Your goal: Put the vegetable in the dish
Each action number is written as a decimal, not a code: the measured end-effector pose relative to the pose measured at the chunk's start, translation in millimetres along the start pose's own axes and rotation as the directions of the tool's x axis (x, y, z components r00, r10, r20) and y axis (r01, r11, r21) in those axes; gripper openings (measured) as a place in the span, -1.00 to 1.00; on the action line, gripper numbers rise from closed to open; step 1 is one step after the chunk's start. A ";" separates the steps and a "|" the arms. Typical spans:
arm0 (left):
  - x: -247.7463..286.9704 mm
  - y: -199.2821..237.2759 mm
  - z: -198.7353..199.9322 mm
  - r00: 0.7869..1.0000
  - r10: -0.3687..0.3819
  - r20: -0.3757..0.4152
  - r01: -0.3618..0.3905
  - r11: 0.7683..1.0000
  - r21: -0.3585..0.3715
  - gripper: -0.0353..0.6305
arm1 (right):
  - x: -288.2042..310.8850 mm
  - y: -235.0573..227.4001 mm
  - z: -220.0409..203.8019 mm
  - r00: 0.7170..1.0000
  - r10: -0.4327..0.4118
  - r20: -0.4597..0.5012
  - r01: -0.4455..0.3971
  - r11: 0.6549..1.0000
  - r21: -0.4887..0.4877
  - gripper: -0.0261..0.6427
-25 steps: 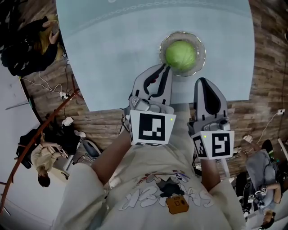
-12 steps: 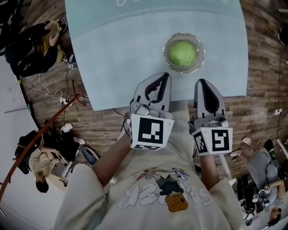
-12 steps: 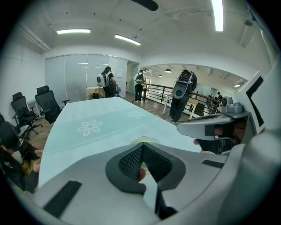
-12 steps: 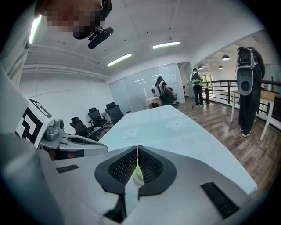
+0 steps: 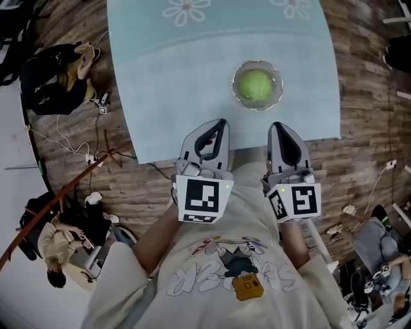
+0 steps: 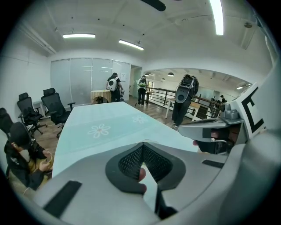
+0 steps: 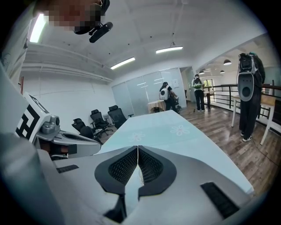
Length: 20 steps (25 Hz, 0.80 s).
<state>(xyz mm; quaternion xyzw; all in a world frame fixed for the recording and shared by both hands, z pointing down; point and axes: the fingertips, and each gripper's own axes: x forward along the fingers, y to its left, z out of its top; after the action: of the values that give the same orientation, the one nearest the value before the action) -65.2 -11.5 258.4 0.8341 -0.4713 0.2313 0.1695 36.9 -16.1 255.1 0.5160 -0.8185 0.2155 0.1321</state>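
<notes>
A round green vegetable (image 5: 255, 85) lies in a clear glass dish (image 5: 241, 97) on the pale blue table (image 5: 173, 77). Both grippers are held close to the person's chest, at the table's near edge and short of the dish. The left gripper (image 5: 221, 122) has its jaws together with nothing between them; in the left gripper view its tips (image 6: 143, 144) meet. The right gripper (image 5: 278, 125) is also shut and empty, its tips (image 7: 137, 147) touching in the right gripper view. The dish is hidden behind the jaws in both gripper views.
The table carries white flower prints (image 5: 186, 11) at its far end. Wooden floor surrounds it. Seated people (image 5: 54, 77) and cables (image 5: 96, 138) are to the left, another person (image 5: 61, 241) at lower left. Office chairs (image 6: 52, 107) and a standing robot (image 6: 183, 103) lie beyond.
Both grippers have drawn back toward the body, away from the dish, and the head camera has risen so the table looks smaller. The vegetable stays in the dish.
</notes>
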 end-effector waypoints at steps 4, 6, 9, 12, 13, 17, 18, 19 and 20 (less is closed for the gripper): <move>-16.3 -1.8 5.4 1.000 0.004 0.012 -0.004 1.000 -0.007 -0.88 | -8.2 9.0 8.2 1.000 0.011 0.015 -0.010 1.000 -0.014 -0.85; -23.7 -0.2 10.1 1.000 0.012 0.025 -0.012 1.000 -0.014 -0.88 | -10.9 13.1 12.5 1.000 0.017 0.026 -0.016 1.000 -0.026 -0.85; -35.3 1.5 17.8 0.998 0.016 0.053 -0.016 1.000 -0.012 -0.88 | -15.8 19.7 20.0 0.999 0.022 0.043 -0.020 0.998 -0.052 -0.85; -49.1 2.5 21.3 0.997 0.018 0.075 -0.018 1.000 -0.007 -0.88 | -20.9 31.5 27.4 0.998 0.040 0.057 -0.035 0.996 -0.081 -0.85; -53.2 3.0 22.9 0.996 0.018 0.083 -0.018 1.000 -0.007 -0.88 | -22.3 34.5 29.8 0.997 0.046 0.063 -0.040 0.996 -0.084 -0.85; -66.6 6.4 31.6 0.993 0.017 0.119 -0.017 1.000 0.005 -0.88 | -24.8 42.5 42.5 0.993 0.060 0.099 -0.053 0.996 -0.078 -0.85; -69.8 7.0 33.4 0.992 0.017 0.126 -0.018 1.000 0.010 -0.88 | -26.0 44.7 45.1 0.992 0.067 0.106 -0.059 0.995 -0.077 -0.85; -73.1 7.3 35.2 0.991 0.017 0.132 -0.019 1.000 0.014 -0.88 | -27.6 47.4 47.4 0.991 0.077 0.111 -0.069 0.995 -0.078 -0.85; -76.1 7.6 37.6 0.990 0.018 0.141 -0.021 1.000 0.014 -0.88 | -29.1 50.1 50.2 0.989 0.092 0.114 -0.083 0.993 -0.085 -0.85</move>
<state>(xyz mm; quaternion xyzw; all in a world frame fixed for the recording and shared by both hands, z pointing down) -97.4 19.7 186.0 0.8450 -0.4883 0.1773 0.1270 4.7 1.1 187.7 0.4858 -0.8546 0.1572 0.0944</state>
